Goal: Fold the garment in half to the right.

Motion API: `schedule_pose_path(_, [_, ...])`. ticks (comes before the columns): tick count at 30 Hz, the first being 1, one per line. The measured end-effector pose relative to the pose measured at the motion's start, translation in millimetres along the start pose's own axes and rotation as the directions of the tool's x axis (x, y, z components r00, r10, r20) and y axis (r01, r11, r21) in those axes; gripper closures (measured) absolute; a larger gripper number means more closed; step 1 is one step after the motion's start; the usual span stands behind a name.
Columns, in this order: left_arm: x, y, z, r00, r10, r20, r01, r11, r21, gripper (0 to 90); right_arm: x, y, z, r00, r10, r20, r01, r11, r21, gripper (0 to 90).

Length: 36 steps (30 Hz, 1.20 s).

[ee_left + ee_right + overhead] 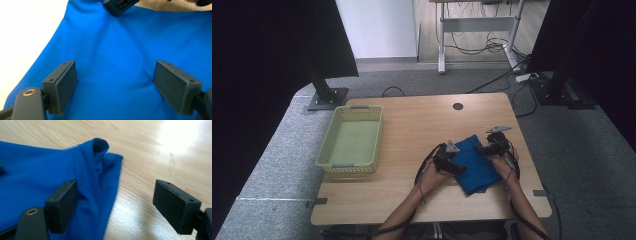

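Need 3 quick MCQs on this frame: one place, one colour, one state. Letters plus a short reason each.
1. Where does the basket stand?
A. left part of the table
B. on the cloth
C. on the floor

2. What colour is the cloth?
A. red
B. blue
C. white

3. How do the left tongs stand?
A. clamped on the basket
B. shut, with nothing between
C. open over the cloth

Key:
1 A, it sits on the wood left of both hands.
2 B, blue in the high view and both gripper views.
3 C, a wide gap shows between the pads, with cloth beneath.
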State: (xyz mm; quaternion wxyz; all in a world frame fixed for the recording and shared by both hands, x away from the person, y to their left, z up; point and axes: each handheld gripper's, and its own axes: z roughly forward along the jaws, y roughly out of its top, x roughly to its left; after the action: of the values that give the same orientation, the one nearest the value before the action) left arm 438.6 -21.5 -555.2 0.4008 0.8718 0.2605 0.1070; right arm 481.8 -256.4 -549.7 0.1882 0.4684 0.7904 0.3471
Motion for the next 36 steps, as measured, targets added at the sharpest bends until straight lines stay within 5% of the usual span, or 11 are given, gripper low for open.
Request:
schedule_pose_path(3, [0.2,-0.1,-0.1,1.0000,-0.003,0.003,0.003,1.0000,0.000,18.1,-4.5,-2.4,2.8,0.9986,0.044,-0.031,-0.044,0.999,-0.009,19.3])
schedule_pose_path(6, [0.5,0.0,0.0,0.9996,0.014,0.024,-0.014,0.9998,0.010,12.5,-1.6,-2.6,-1.8,0.9994,0.025,-0.022,-0.025,1.000,-0.018,19.7])
schedule_pose_path(13, [1.6,-1.5,-9.3,0.9995,0.014,0.030,-0.013,0.9999,-0.010,14.5,2.6,-0.6,-23.9,0.9995,-0.003,-0.032,0.001,0.998,-0.058,18.4])
schedule_pose_path(24, [1.3,-7.6,-60.0,0.9986,0.052,-0.007,-0.052,0.9983,-0.027,14.3,14.0,-8.6,-63.2,0.9964,-0.067,-0.052,0.062,0.993,-0.102,15.5])
schedule_pose_path(36, [5.3,-51.3,-110.2,0.9978,0.021,-0.063,-0.022,0.9997,-0.015,13.8,22.6,-39.7,-91.2,0.9960,-0.068,-0.058,0.062,0.993,-0.100,14.4])
